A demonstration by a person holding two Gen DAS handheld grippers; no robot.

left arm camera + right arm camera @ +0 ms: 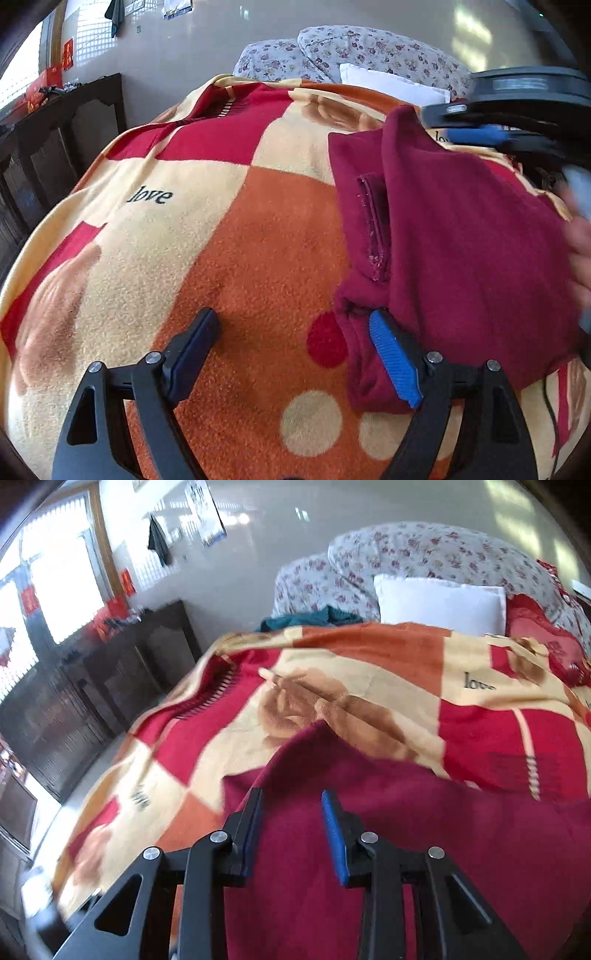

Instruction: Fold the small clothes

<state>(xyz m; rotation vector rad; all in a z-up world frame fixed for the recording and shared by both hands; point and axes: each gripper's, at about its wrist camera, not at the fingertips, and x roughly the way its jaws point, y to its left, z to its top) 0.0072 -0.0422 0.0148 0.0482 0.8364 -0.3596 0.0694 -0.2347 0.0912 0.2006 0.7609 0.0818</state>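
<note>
We see the dark red fleece garment [461, 229] on the orange-and-cream patterned blanket [221, 240]; left gripper [295, 350] wide, one pad touching its edge; right gripper [291, 830] narrow, empty, above it.

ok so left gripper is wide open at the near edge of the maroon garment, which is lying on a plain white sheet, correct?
Not quite. The surface is a patterned blanket, orange, red and cream checks with dots and the word "love", not a plain white sheet. The left wrist view shows it. The rest holds: the left gripper is wide open at the near edge of the maroon garment.
</note>
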